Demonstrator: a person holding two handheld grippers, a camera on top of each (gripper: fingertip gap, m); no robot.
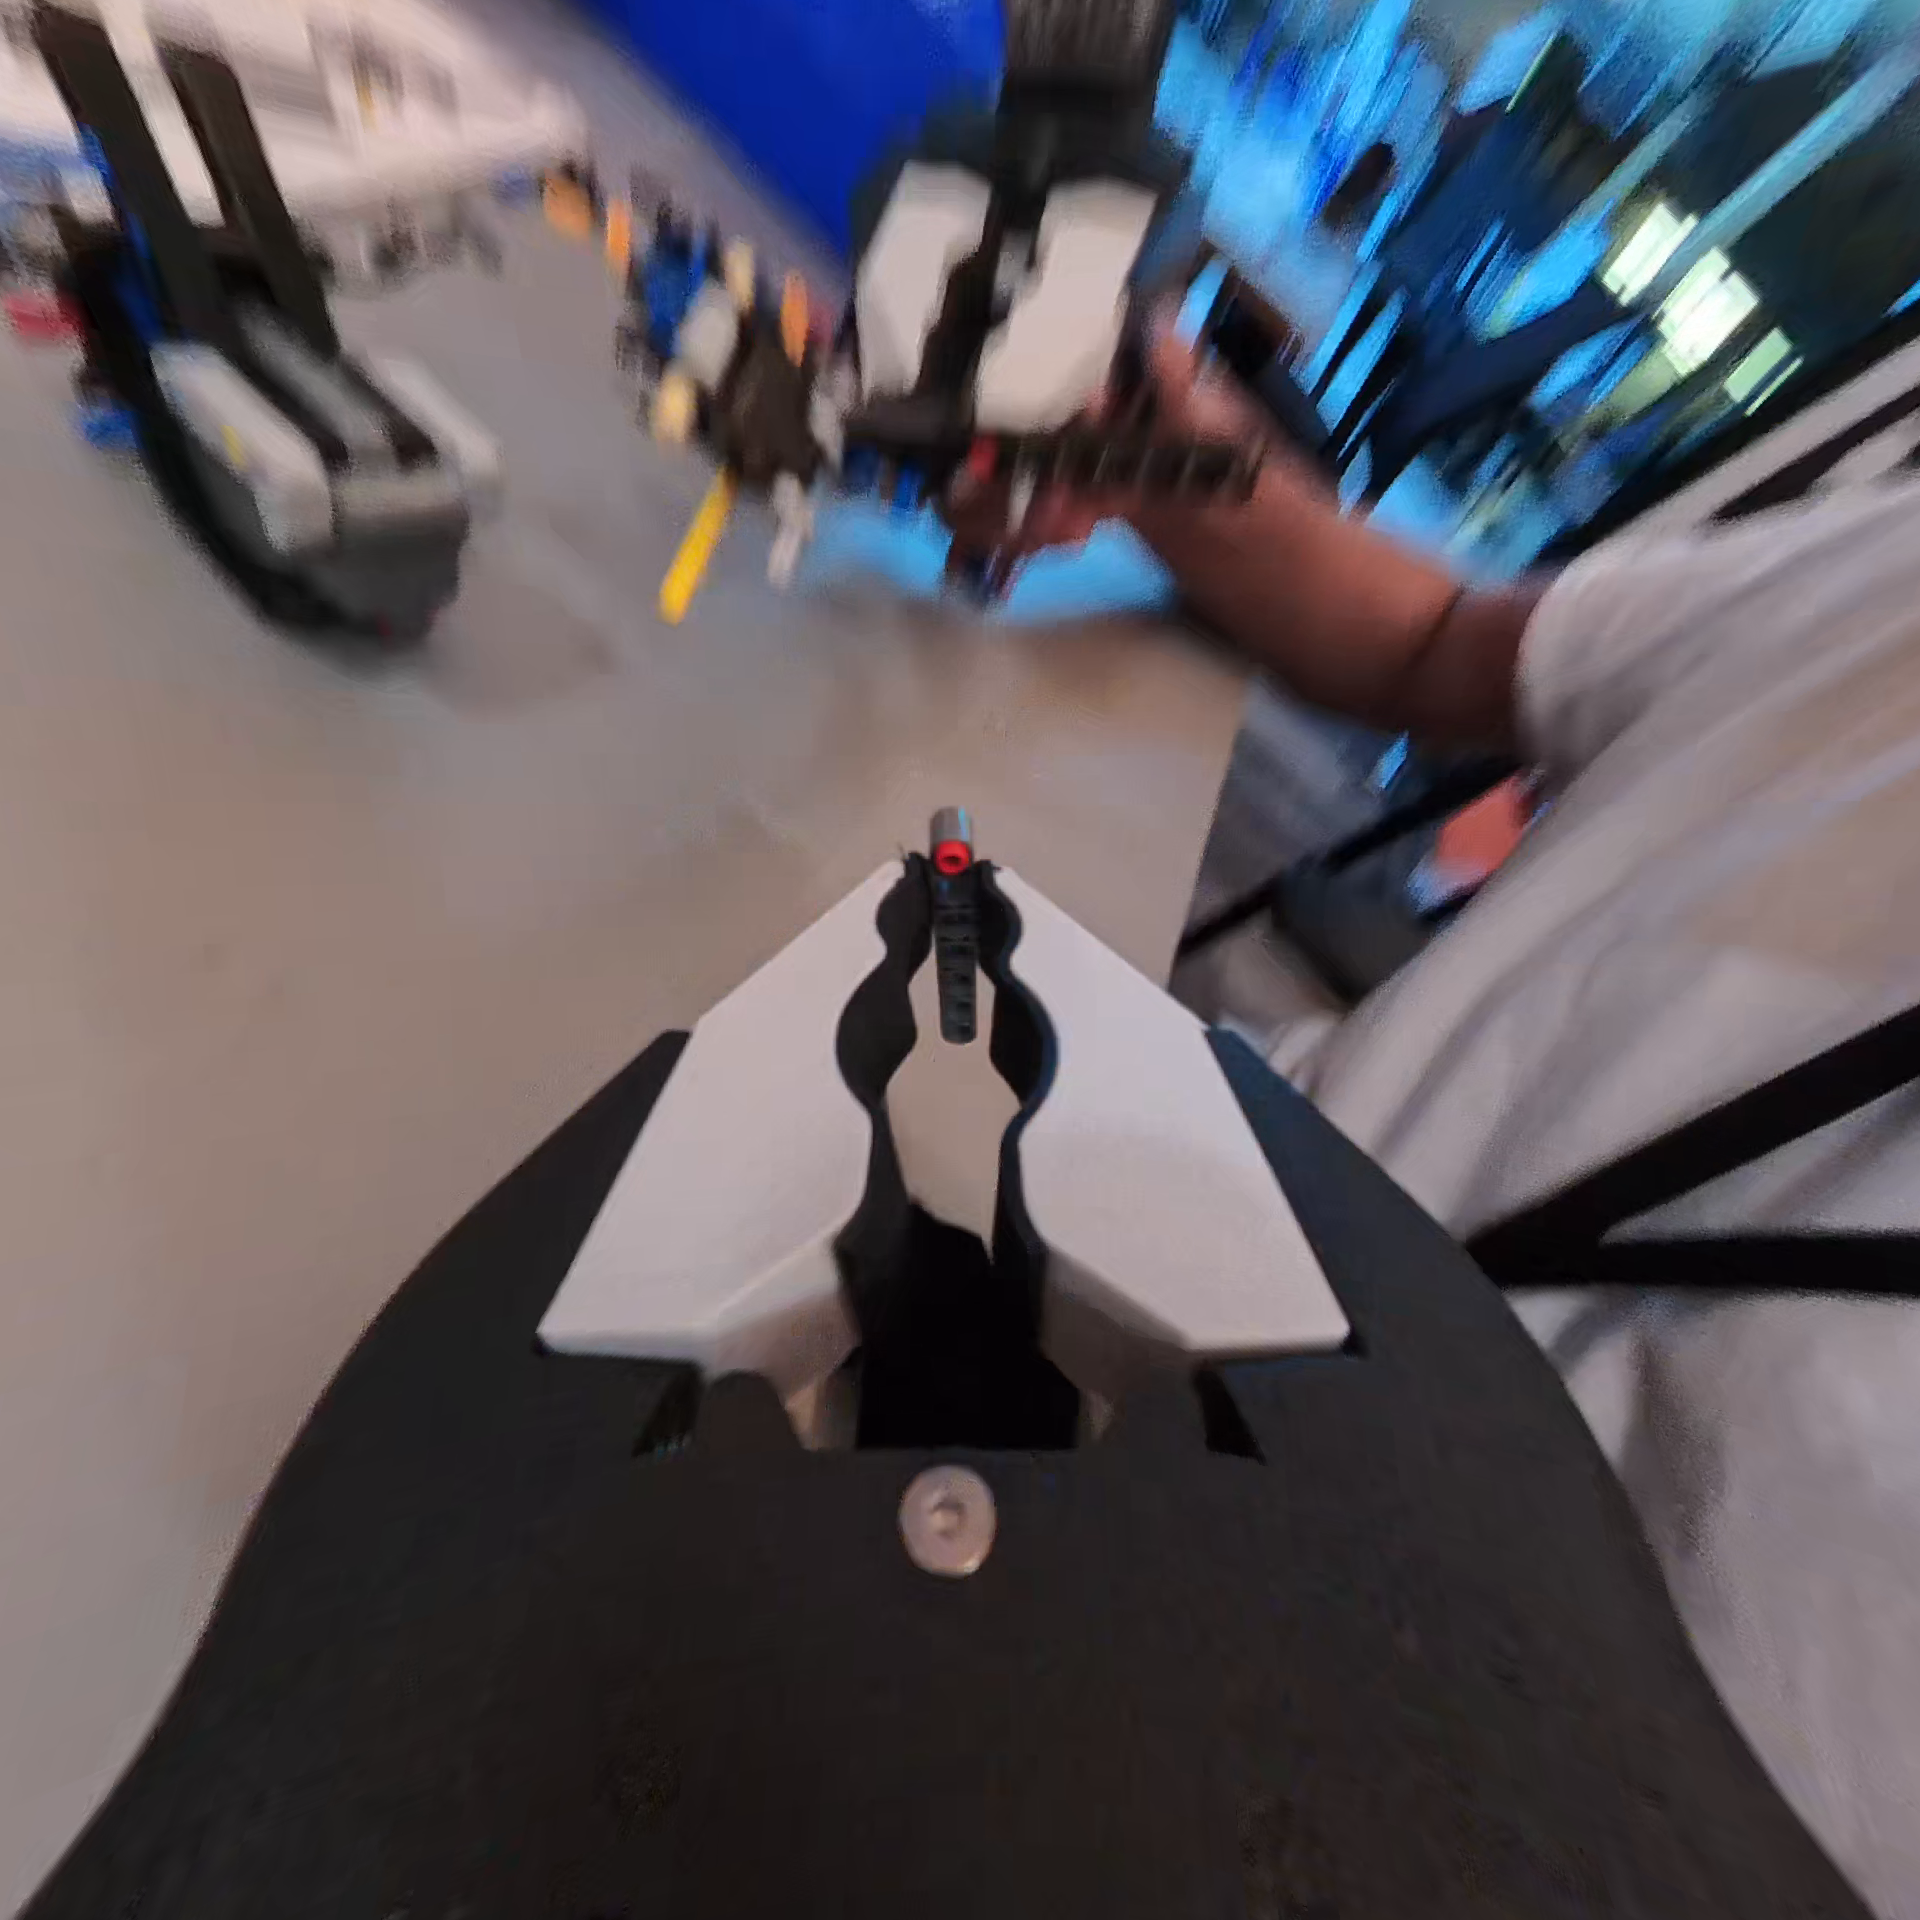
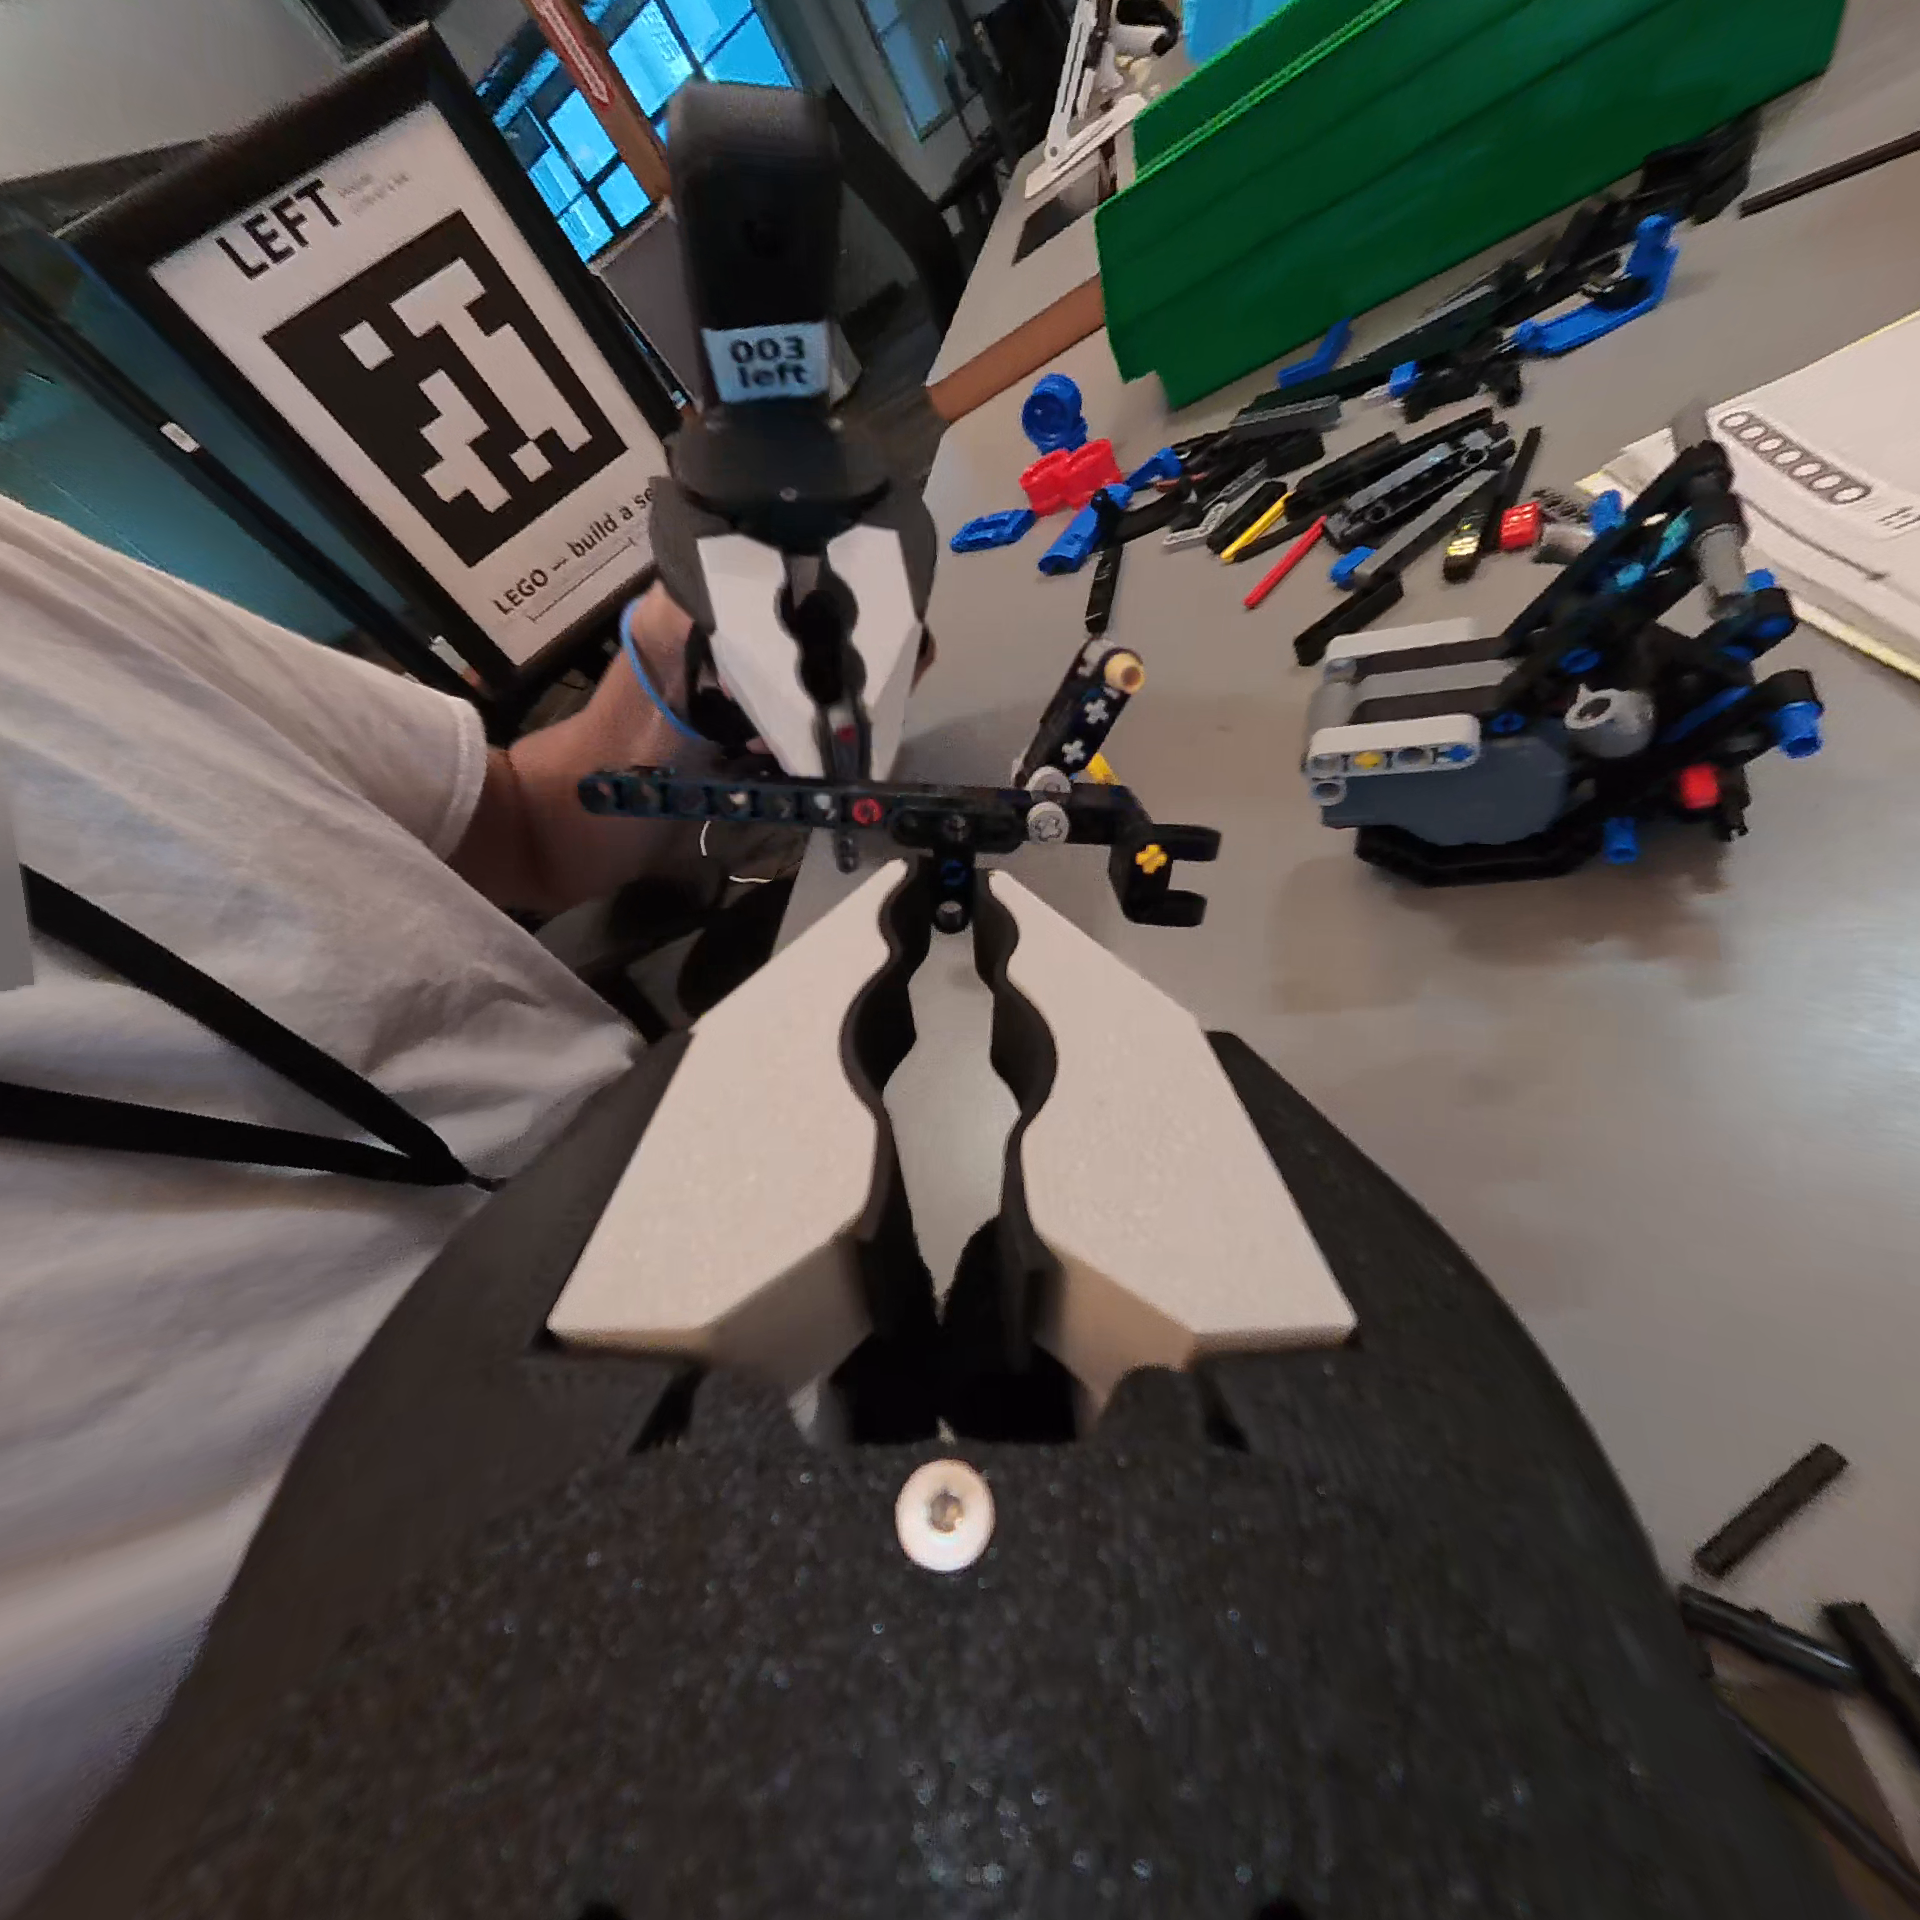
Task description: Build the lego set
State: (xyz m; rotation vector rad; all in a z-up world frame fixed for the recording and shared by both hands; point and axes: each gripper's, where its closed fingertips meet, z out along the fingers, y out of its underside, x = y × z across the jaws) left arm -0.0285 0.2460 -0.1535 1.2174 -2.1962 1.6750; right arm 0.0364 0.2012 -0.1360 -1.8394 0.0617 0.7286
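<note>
Here, going left to right across the right wrist view, a person in a white shirt [image 2: 239, 831] fills the left edge, in front of a framed marker board [image 2: 405, 384]. Next comes the left claw [image 2: 847, 743], pointing down toward the camera and pinching a short black piece [image 2: 847, 727] that meets the long black beam [image 2: 727, 802] of the sub-assembly from above. That beam lies crosswise, its long axis running left to right, with a red pin hole near its middle and a forked black end [image 2: 1164, 873] on the right. The right claw [image 2: 951, 899] is pressed onto a short black stub [image 2: 951, 883] hanging from the beam's centre, so it holds the sub-assembly from below. In the left wrist view, which is blurred, the left claw [image 1: 954, 883] pinches a thin black pin-beam [image 1: 956, 971] tipped with a red and grey connector [image 1: 951, 836], pointing straight ahead along the fingers. Farther right on the grey table [image 2: 1455, 1091] sit a partly built model [image 2: 1558, 738], loose blue, red and black parts [image 2: 1299, 488], a green box [image 2: 1403, 177] and instruction pages [image 2: 1839, 488]. The coming join seems to turn on keeping the left piece square to the crosswise beam.
</note>
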